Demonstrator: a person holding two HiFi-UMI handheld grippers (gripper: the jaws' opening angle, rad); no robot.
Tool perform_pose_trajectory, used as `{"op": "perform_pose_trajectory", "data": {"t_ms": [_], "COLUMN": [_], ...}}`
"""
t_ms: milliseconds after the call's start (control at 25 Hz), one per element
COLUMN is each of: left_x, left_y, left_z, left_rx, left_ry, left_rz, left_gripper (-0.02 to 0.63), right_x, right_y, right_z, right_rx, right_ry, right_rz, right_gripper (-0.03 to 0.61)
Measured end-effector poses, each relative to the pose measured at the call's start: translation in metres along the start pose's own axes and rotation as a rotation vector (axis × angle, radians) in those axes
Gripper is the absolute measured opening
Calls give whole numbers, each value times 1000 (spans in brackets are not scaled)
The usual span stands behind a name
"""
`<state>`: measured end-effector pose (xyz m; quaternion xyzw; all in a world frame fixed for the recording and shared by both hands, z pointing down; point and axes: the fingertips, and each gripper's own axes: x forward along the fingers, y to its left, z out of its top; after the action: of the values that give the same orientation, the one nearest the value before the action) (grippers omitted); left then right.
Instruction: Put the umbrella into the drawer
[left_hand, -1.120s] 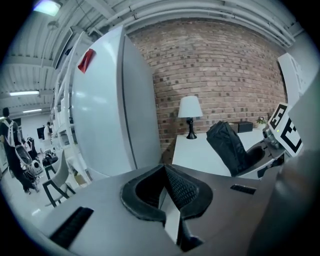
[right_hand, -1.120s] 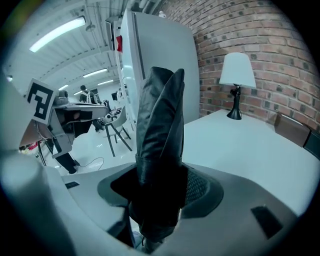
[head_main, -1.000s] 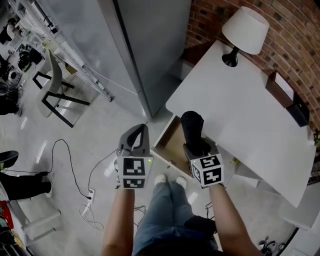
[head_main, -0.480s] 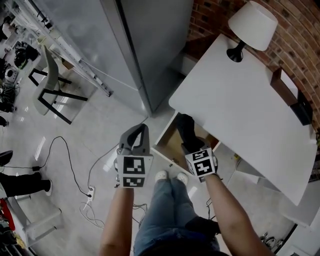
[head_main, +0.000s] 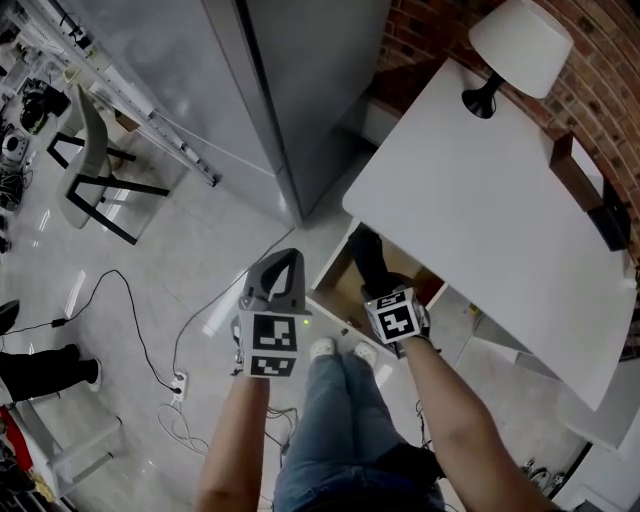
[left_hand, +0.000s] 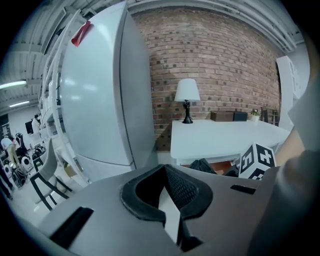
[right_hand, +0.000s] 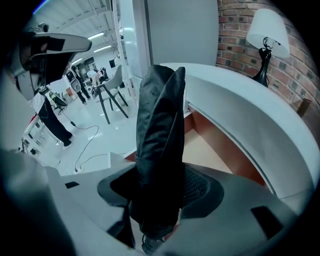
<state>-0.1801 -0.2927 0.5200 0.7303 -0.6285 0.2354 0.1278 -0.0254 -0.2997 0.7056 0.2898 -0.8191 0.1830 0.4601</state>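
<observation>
The right gripper (head_main: 383, 292) has come lower than a second ago. Its fingers pinch the folded black umbrella (head_main: 368, 258), whose far end now dips into the open drawer (head_main: 337, 287) under the white counter (head_main: 480, 200). The left gripper (head_main: 280, 285) hangs beside it, fingers pressed together, empty. Probably only lowering and release remain.

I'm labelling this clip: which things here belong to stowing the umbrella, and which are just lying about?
In use: umbrella, right claw gripping it, open drawer.
Lying about: lamp, chair, power strip.
</observation>
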Motion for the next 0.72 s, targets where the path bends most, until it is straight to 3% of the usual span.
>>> {"op": "perform_pose_trajectory", "data": {"t_ms": [480,720], "left_x": [21,38], "left_y": [-7,-16], "left_z": [-26,-33], "left_rx": [16,2], "left_ry": [46,52], "left_rz": [-51,-68], "left_gripper": [0,1], "right_x": [47,70], "right_y": [-8,-7], "right_z": [-28,-42], "right_rx": [5,59], "right_ry": [125,198], "right_rz": [-15,13], "right_gripper": [238,239]}}
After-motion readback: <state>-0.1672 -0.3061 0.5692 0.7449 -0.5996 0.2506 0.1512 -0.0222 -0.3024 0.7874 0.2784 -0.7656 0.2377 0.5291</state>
